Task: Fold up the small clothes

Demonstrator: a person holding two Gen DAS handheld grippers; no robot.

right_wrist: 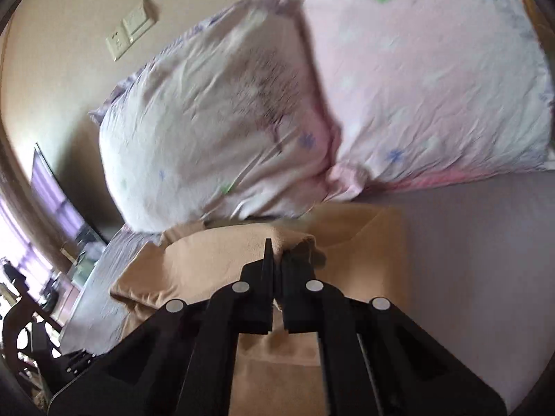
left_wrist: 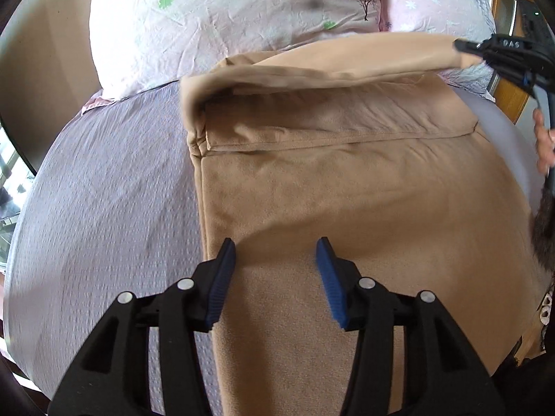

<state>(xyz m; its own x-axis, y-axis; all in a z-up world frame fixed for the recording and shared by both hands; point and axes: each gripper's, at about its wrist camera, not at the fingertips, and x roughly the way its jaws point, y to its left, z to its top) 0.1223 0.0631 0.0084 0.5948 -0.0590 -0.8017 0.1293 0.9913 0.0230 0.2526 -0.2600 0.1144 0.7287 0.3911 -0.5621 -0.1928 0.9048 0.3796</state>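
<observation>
A tan garment (left_wrist: pixel 347 180) lies on a bed (left_wrist: pixel 104 190), filling the frame's centre. The right claw (left_wrist: pixel 464 46), upper right, pinches its lifted far edge. The left claw (left_wrist: pixel 275 256) hangs spread and empty over the near end. With nothing pinning that end, pulling may drag the whole garment and skew the fold.

Tan garment (left_wrist: pixel 347 180) on a lilac textured bedsheet (left_wrist: pixel 111 190); pale pink pillows (left_wrist: pixel 215 17) printed with green and blue flowers, perhaps trees.
</observation>
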